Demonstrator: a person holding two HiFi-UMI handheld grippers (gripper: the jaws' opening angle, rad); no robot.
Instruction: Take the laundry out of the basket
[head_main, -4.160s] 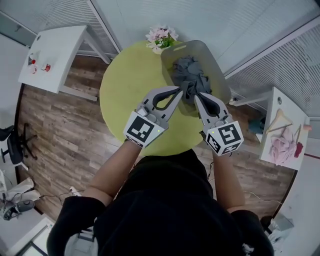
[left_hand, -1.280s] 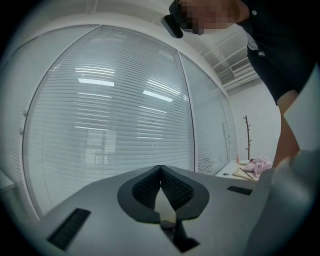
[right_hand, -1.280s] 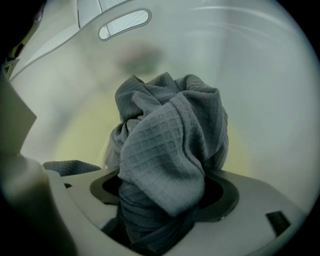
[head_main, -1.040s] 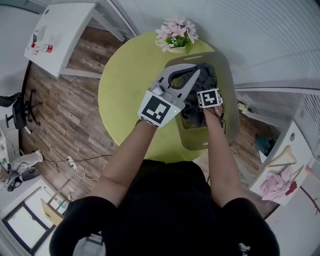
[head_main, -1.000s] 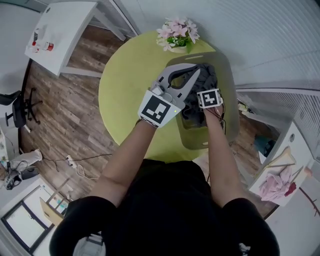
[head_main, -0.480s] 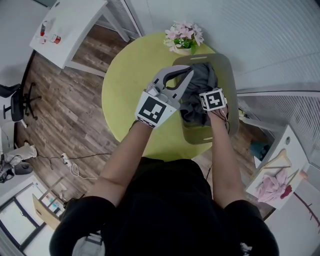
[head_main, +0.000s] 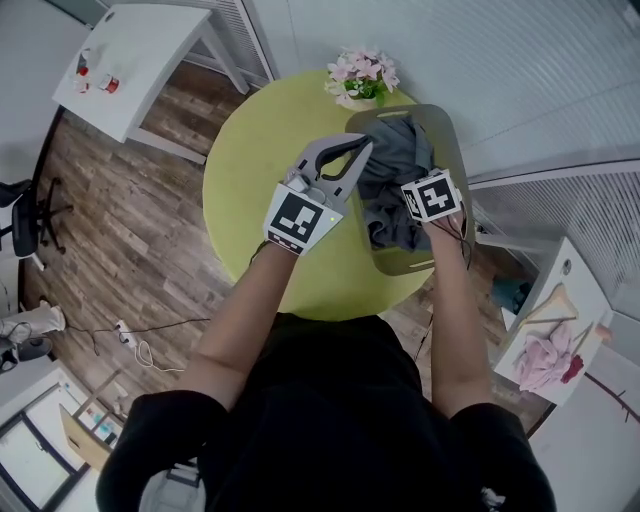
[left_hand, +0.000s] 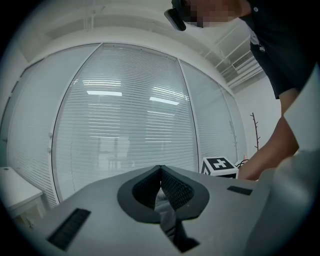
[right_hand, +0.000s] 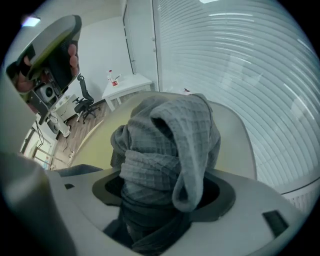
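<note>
**A:** What is in the grey plastic laundry basket (head_main: 449, 150)?

**B:** One bundle of grey waffle-weave cloth (head_main: 395, 170). Part of it is drawn up above the rim and the rest hangs down inside.

**A:** What is the right gripper (right_hand: 162, 192) doing?

**B:** It points steeply down over the basket. Its jaws stand wide but are clamped on a thick bunch of that cloth. The bunch fills the whole gap between the pads, and loose folds bulge out beyond the tips.

**A:** And the left gripper (left_hand: 160, 172)?

**B:** It is held level, just to the left of the right one. Its jaws are pressed together on a thin strip of the same cloth, and the strip trails back between the pads.

**A:** Where is the basket in relation to them?

**B:** It is right under the right gripper and below the left gripper's tips. It stands on the round yellow-green table (head_main: 255, 170), at the edge on the right gripper's side. In the right gripper view its pale wall shows just beyond the cloth.

**A:** Is anything else close by?

**B:** A pot of pink flowers (head_main: 358, 75) stands ahead of the left gripper's tips, just beside the basket's far rim.
</note>
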